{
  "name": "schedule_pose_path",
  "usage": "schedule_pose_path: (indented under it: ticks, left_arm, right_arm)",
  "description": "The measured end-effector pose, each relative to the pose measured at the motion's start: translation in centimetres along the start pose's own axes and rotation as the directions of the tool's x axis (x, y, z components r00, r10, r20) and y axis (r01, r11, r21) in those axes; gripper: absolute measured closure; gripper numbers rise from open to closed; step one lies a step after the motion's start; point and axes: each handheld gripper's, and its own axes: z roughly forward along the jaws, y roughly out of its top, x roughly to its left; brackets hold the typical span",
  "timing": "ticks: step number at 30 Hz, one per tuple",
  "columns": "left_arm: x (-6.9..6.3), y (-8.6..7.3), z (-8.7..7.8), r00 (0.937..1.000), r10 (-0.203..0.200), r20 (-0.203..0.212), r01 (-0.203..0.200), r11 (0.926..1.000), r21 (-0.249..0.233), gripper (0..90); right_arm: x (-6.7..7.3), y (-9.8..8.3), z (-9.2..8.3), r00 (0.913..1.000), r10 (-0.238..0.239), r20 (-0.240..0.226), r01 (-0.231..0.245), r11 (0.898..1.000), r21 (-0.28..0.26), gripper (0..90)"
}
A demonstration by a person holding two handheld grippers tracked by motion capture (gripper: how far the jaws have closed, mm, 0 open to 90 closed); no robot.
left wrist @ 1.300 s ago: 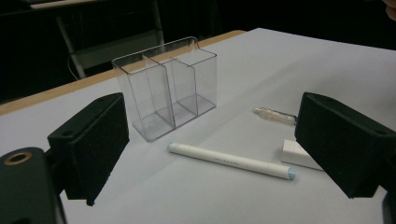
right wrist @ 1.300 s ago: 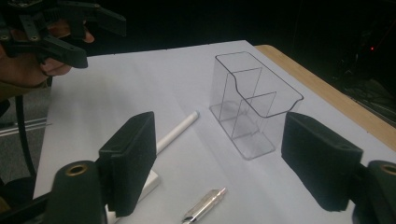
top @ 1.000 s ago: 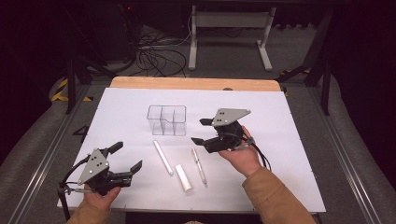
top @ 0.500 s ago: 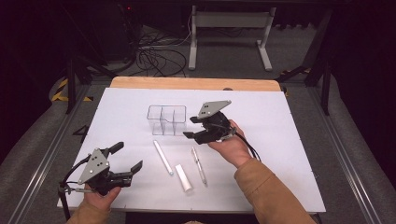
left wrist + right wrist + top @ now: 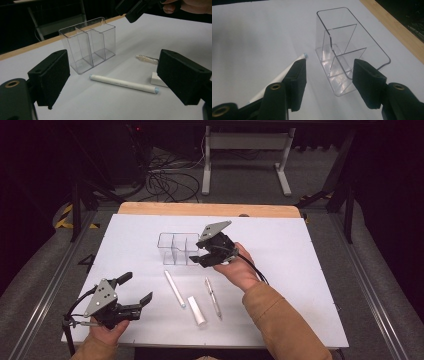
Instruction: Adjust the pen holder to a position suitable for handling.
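White table (image 5: pixel 300 270) first, then the clear organizer (image 5: pixel 177 248), three-celled and empty, upright at mid-table. The right gripper (image 5: pixel 204 254) hovers at its near end; its jaws have just been narrowing, nothing pinched yet, likely lining up to grab a wall. The left gripper (image 5: pixel 136 289) waits spread and empty at the near left corner. White marker (image 5: pixel 175 289), pen (image 5: pixel 213 296) and eraser (image 5: pixel 196 309) lie flat in front.

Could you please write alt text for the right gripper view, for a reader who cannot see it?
The right gripper points its two open black jaws at a clear plastic organizer with dividers, standing on a white table. A white marker lies beside it, partly hidden behind one jaw.
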Motion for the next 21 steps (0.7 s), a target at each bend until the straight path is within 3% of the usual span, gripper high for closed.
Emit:
schedule_pose_path:
  ticks: [9,21]
  left_arm:
    - [0.1,-0.1,0.0,1.0000,0.003,0.005,-0.003,1.0000,0.001,12.8]
    - [0.1,-0.2,-0.1,1.0000,0.006,0.005,-0.006,1.0000,0.004,12.8]
  right_arm:
    - [-1.1,0.4,1.6,0.9987,0.042,-0.029,-0.042,0.999,0.013,52.3]
    - [-1.8,0.9,3.7,0.9995,0.014,-0.027,-0.011,0.994,0.105,58.6]
